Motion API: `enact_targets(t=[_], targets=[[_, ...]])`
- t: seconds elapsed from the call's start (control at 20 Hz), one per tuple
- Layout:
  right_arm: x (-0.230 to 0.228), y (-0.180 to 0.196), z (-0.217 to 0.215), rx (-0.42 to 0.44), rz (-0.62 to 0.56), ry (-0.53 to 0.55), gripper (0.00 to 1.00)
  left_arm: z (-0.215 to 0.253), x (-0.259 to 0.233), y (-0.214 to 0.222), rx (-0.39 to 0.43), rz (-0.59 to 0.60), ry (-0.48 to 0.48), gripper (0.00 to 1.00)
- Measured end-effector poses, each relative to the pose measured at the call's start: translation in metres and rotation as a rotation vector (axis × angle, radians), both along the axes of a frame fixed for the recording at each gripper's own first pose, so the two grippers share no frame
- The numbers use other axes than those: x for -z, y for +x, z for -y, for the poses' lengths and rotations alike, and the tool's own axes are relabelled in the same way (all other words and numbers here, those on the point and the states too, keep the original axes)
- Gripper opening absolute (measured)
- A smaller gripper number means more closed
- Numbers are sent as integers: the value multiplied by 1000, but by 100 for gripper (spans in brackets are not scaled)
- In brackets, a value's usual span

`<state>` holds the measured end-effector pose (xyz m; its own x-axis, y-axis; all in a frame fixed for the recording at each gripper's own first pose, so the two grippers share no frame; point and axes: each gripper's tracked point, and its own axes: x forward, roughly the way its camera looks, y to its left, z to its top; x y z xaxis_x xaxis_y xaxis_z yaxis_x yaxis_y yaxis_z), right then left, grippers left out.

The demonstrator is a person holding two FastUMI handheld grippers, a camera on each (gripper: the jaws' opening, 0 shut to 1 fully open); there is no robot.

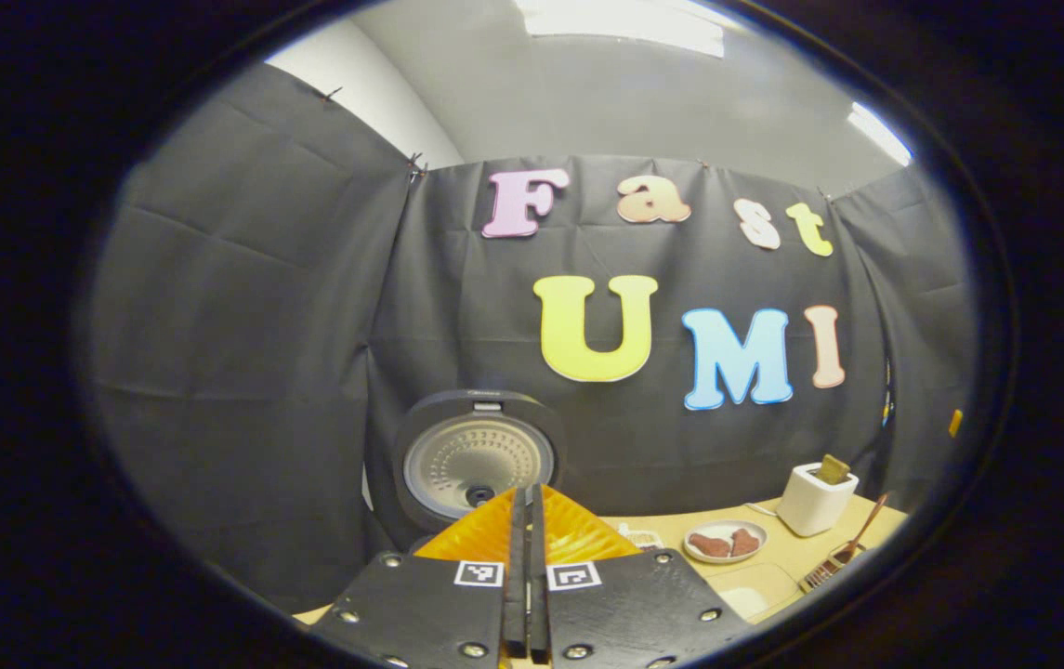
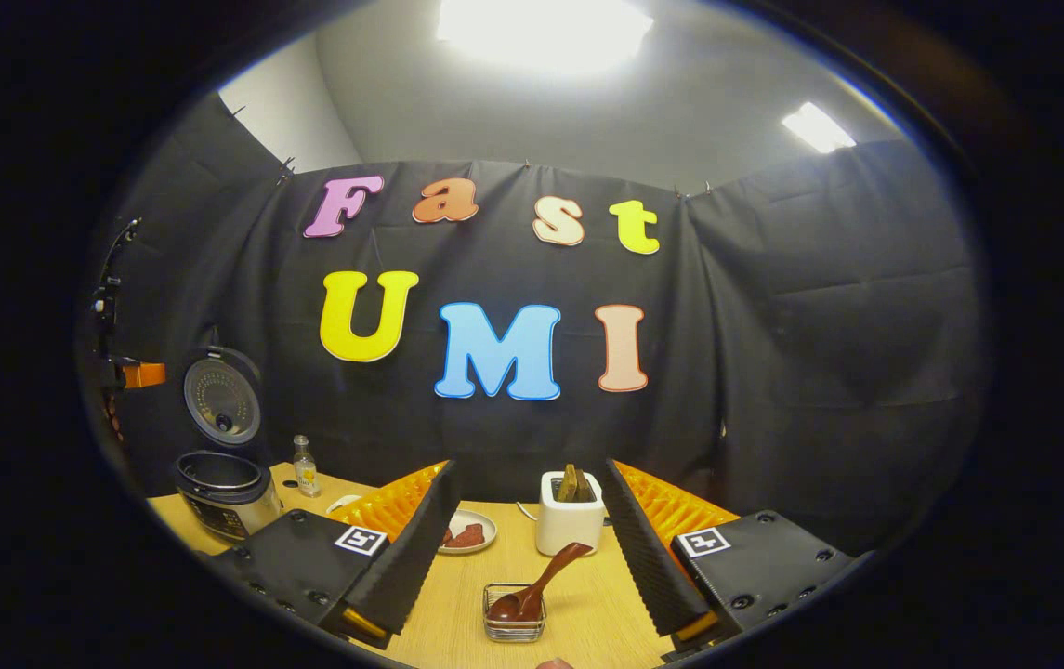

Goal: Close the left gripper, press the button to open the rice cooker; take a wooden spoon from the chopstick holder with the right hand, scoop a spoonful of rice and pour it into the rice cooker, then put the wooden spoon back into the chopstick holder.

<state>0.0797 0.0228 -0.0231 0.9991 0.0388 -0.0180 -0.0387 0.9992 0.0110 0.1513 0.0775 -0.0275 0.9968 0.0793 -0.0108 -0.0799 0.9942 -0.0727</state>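
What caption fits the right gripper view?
Open hand-held gripper faces wooden spoon in wire holder; rice cooker lid up.

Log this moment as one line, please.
rice cooker: lid up | left claw: shut, empty | right claw: open, facing wooden spoon in wire holder | scoop: not yet

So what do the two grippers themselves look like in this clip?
Each gripper has two flat black plates studded with silver screws, and each plate carries a small square black-and-white marker tag. Orange ribbed parts sit behind the fingers. On the right gripper the fingers' inner faces are ridged like foam. On the left gripper the fingers are thin, straight bars.
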Motion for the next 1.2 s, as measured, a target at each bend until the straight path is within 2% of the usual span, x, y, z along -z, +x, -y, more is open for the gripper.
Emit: enact_targets(t=[0.15, 0.3, 0.75, 0.85, 1.0, 1.2], targets=[[4, 4, 3, -6, -9, 14, 98, 8, -20, -29, 15, 31, -3, 46], [11, 15, 7, -12, -26, 26, 98, 8, -36, -48, -5, 61, 19, 89], [62, 60, 20, 3, -183, 126, 98, 16, -50, -101, -29, 74, 70, 89], [77, 69, 24, 10, -224, 154, 94, 15, -52, -109, -33, 73, 75, 89], [101, 80, 22, 0, -304, 216, 98, 12, -52, -116, -49, 69, 88, 89], [142, 92, 22, 3, -432, 279, 98, 6, -52, -125, -70, 55, 101, 89]])
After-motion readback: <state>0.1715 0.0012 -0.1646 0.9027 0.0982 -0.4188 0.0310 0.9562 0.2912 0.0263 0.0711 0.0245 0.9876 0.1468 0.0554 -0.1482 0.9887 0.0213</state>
